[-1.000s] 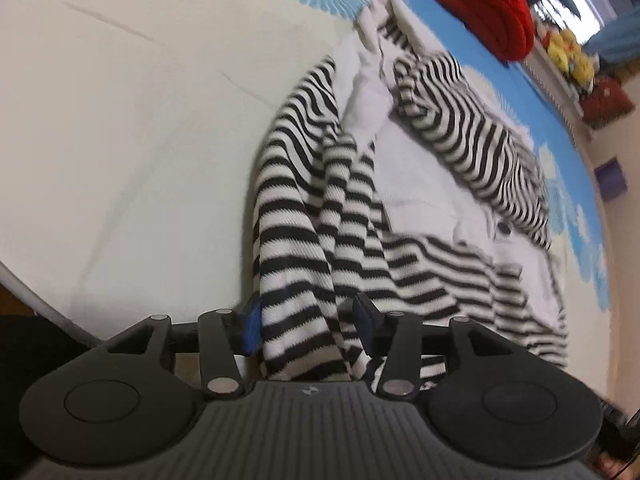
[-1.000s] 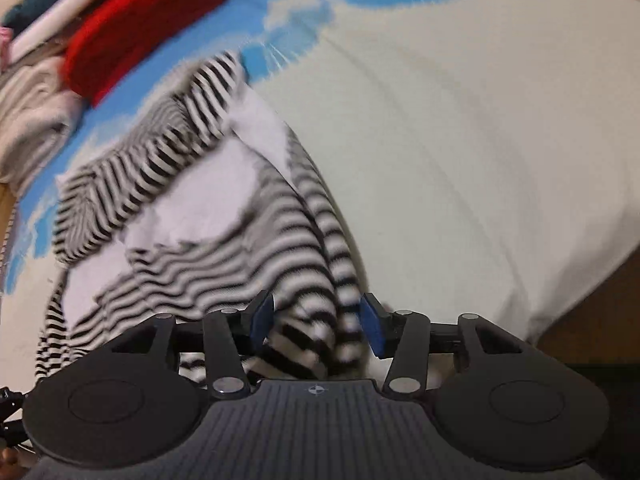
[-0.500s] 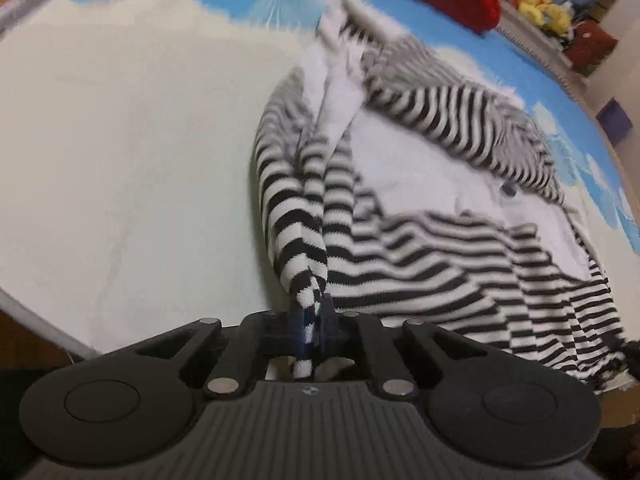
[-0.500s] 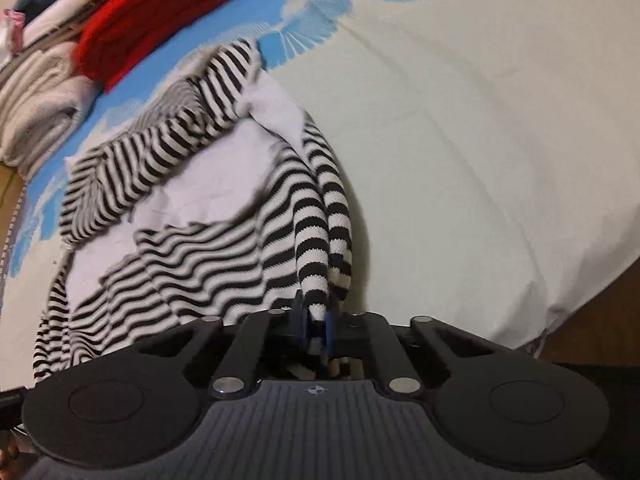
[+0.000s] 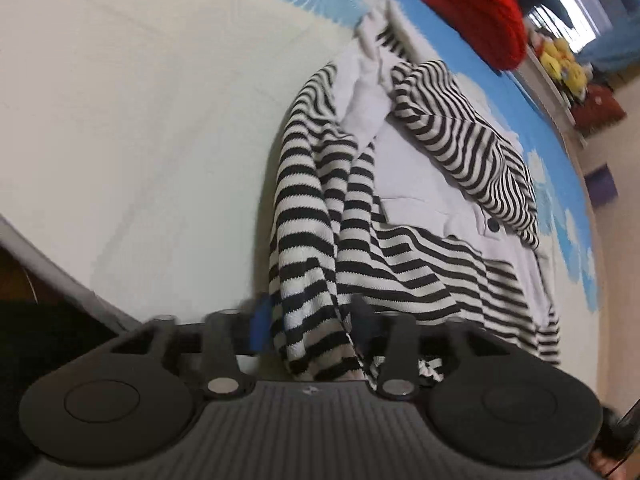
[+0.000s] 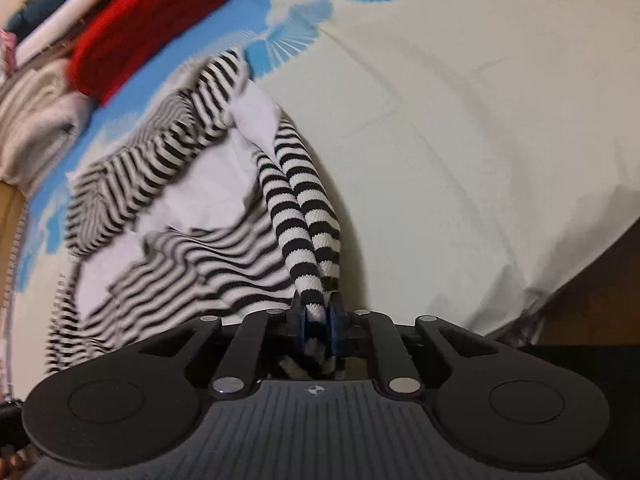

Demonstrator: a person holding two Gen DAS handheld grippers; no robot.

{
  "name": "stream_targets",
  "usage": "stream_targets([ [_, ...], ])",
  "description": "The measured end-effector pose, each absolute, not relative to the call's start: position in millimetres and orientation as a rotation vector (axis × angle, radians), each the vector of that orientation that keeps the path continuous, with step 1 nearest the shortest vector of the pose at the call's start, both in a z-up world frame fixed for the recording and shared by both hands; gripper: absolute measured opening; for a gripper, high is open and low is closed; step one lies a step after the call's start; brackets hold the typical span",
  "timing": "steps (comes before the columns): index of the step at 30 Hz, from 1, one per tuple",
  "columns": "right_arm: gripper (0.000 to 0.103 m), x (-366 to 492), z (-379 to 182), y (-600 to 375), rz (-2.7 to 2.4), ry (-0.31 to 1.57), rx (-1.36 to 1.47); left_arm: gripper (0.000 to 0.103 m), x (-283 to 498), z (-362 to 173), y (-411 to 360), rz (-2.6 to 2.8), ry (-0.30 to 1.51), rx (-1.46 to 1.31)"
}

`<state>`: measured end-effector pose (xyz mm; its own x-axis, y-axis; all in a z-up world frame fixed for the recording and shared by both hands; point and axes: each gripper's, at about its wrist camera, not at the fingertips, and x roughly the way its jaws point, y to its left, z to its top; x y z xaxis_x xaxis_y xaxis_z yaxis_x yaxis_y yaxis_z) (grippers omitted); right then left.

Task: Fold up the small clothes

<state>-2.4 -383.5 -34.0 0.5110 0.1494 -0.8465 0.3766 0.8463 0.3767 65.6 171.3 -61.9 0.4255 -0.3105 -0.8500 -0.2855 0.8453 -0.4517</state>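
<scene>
A black-and-white striped knit garment with white panels [image 5: 404,216] lies crumpled on the bed sheet; it also shows in the right wrist view [image 6: 192,208]. My left gripper [image 5: 310,328] is open, its jaws apart on either side of a striped fold at the garment's near edge. My right gripper [image 6: 318,318] is shut on a striped edge [image 6: 308,248] bunched into a rope, pulled taut toward me near the bed's edge.
The bed sheet is cream [image 5: 140,128] with a blue cloud print [image 6: 292,36] farther back. A red knit item [image 5: 460,4] lies beyond the garment, also in the right wrist view [image 6: 148,24], beside folded clothes [image 6: 36,120]. The bed edge [image 5: 52,268] is close at left.
My left gripper, shut on the striped fold half a second ago, has opened. My right gripper closed on the striped edge a second ago and still holds it.
</scene>
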Motion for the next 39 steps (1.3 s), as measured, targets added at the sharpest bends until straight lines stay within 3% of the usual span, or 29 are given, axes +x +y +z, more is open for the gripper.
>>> stream_targets([
  [3,0.026,-0.8,-42.7,-384.6,-0.163,1.073,0.583,0.051,67.8,-66.1,168.4,-0.033,1.169,-0.605],
  [9,0.027,3.5,-53.6,-378.1,-0.151,1.094,0.542,0.051,74.8,-73.1,146.4,-0.042,1.165,-0.488],
  [10,0.027,3.1,-53.8,-378.7,-0.145,1.093,0.535,0.047,75.1,-72.8,144.2,-0.040,1.158,-0.464],
  [11,0.025,3.5,-53.6,-377.8,-0.138,1.093,0.528,0.034,75.4,-72.6,142.0,-0.038,1.153,-0.439],
  [12,0.014,3.7,-53.3,-376.9,-0.132,1.089,0.519,0.025,75.2,-73.1,140.4,-0.036,1.153,-0.416],
  [14,0.007,2.8,-50.5,-373.1,-0.110,1.069,0.499,0.008,73.2,-70.7,137.5,-0.045,1.142,-0.392],
  [26,0.005,-24.3,32.6,-384.0,-0.010,0.807,0.538,0.004,39.8,34.1,146.3,-0.194,0.921,-0.320],
  [34,0.005,-82.8,120.6,-396.1,0.087,0.682,0.586,0.004,-18.1,113.7,176.0,-0.307,0.870,-0.378],
  [39,0.005,-89.2,147.3,-404.9,0.113,0.677,0.589,0.004,-0.4,134.9,180.2,-0.339,0.857,-0.409],
])
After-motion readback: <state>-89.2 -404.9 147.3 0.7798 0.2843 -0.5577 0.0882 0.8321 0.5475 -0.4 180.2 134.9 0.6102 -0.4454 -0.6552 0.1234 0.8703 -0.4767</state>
